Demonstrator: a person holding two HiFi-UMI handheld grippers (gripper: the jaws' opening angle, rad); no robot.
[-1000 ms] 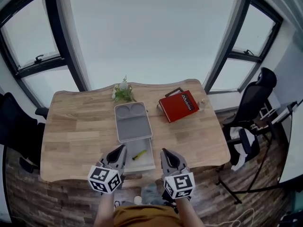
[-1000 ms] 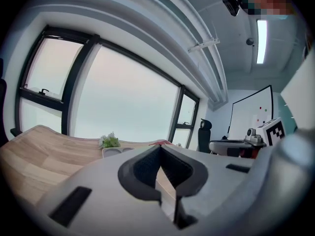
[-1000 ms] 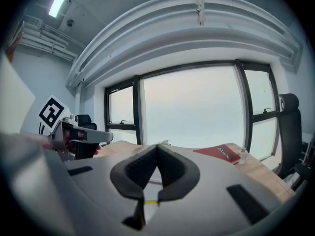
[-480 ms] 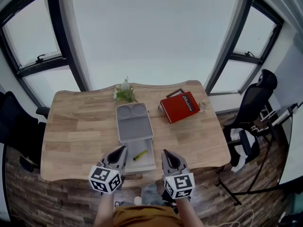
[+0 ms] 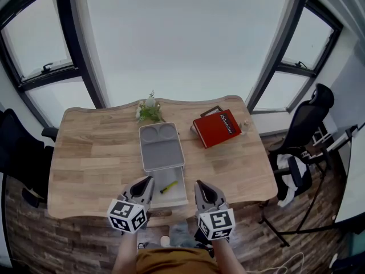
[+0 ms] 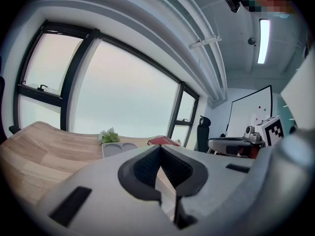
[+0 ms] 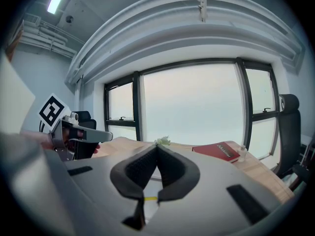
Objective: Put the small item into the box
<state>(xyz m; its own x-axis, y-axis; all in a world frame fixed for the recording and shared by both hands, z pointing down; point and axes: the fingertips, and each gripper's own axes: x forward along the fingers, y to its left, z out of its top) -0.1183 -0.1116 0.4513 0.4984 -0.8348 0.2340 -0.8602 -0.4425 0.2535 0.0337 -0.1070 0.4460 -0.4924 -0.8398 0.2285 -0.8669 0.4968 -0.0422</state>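
An open grey box (image 5: 161, 153) lies mid-table, its lid half with two round hollows toward the window. The paler near half holds a small yellow-green item (image 5: 167, 186), seen as a yellow sliver (image 7: 150, 198) in the right gripper view. My left gripper (image 5: 146, 181) hovers over the table's front edge, just left of the box's near half, jaws closed together with nothing between them. My right gripper (image 5: 199, 184) hovers just right of the box, also shut and empty. In the gripper views, both the left gripper (image 6: 160, 148) and the right gripper (image 7: 157, 146) show their pads meeting at the tip.
A red book (image 5: 215, 128) lies at the table's back right with a small clear object (image 5: 245, 122) beside it. A little potted plant (image 5: 149, 112) stands behind the box. A black office chair (image 5: 302, 124) stands right of the table (image 5: 91, 153).
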